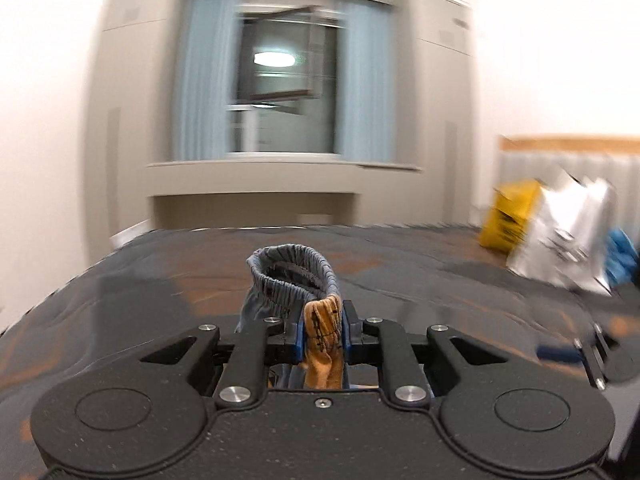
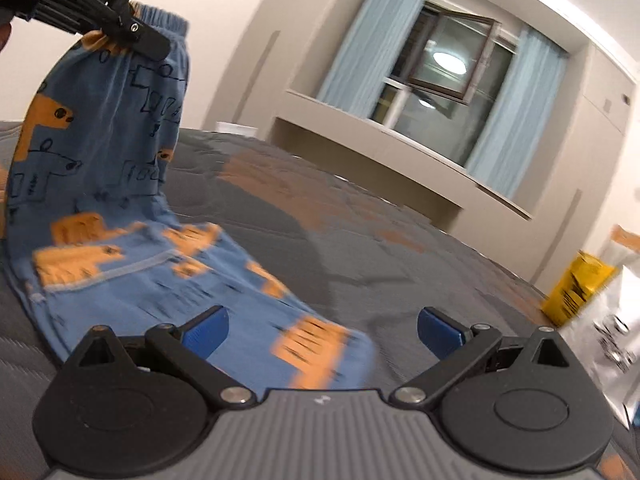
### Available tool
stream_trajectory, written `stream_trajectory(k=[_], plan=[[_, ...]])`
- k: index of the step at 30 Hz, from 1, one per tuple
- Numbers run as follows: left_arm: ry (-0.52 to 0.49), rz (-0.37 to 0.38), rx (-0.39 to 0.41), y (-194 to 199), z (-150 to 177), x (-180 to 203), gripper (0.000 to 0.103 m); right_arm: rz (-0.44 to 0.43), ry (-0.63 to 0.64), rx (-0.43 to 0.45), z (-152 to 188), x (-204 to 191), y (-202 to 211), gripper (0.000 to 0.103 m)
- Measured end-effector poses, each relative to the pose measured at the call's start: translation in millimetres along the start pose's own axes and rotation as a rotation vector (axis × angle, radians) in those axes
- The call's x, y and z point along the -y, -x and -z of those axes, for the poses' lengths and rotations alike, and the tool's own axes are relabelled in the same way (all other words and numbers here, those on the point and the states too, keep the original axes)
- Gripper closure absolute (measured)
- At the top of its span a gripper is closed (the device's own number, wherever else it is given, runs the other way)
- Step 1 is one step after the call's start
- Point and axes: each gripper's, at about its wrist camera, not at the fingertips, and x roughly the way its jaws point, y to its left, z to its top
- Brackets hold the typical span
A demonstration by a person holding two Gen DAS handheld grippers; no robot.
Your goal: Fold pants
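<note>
Left wrist view: left hand-held gripper (image 1: 323, 330) sits low centre of frame, blue pads pinching a bunch of the blue cotton pants with orange animal print (image 1: 294, 284). The gathered elastic waistband loops up just above the pads; orange print fabric is squeezed between them. Behind it is the bed with dark grey quilted cover and orange patches (image 1: 400, 264). At right edge of frame: yellow packet (image 1: 506, 216), silver foil bag (image 1: 568, 236), something blue beyond it, too blurred to tell. Lots of motion blur.

Right wrist view: right hand-held gripper (image 2: 322, 334) at bottom centre, blue pads spread wide, nothing between them. The pants' leg end lies on the bed just beyond and partly under the left pad. The left hand-held gripper shows at upper left of frame, holding the waistband up in the air, so the pants hang down from it and drape along the bed toward the lower centre. Yellow packet and foil bag at lower right, well apart from the pants.

Progress, my read: early. The pants are picked up by the waist, legs look stacked on one another, but no lengthwise fold is set down yet. Left to do: grab the leg end with the right side, lay flat, fold over.
</note>
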Motion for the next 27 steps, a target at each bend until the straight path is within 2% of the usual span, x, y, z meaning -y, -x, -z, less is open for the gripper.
stream_trajectory(k=[6, 9, 12, 13, 15, 16, 17, 21, 23, 27], plan=[[-0.162, 0.140, -0.144, -37, 24, 89, 0.084, 0.100, -0.095, -0.036, 40, 59, 19, 0.000], [-0.215, 0.184, -0.243, -59, 53, 118, 0.082, 0.125, -0.128, -0.063, 60, 81, 26, 0.000], [-0.248, 0.201, -0.326, -81, 81, 126, 0.076, 0.138, -0.146, -0.079, 74, 95, 30, 0.000], [-0.255, 0.198, -0.326, -83, 88, 128, 0.074, 0.136, -0.153, -0.080, 77, 97, 32, 0.000], [-0.271, 0.195, -0.291, -77, 92, 132, 0.061, 0.129, -0.167, -0.080, 81, 100, 35, 0.000], [-0.265, 0.208, -0.288, -71, 94, 132, 0.049, 0.125, -0.173, -0.077, 81, 102, 36, 0.000], [-0.251, 0.219, -0.283, -65, 95, 130, 0.040, 0.121, -0.176, -0.071, 81, 102, 37, 0.000], [-0.251, 0.197, -0.247, -48, 91, 121, 0.033, 0.081, -0.190, -0.059, 75, 106, 33, 0.000], [-0.256, 0.176, -0.241, -42, 91, 116, 0.020, 0.054, -0.214, -0.082, 70, 109, 27, 0.000], [-0.260, 0.110, -0.258, -32, 95, 102, 0.013, -0.012, -0.307, -0.119, 63, 121, 18, 0.000]])
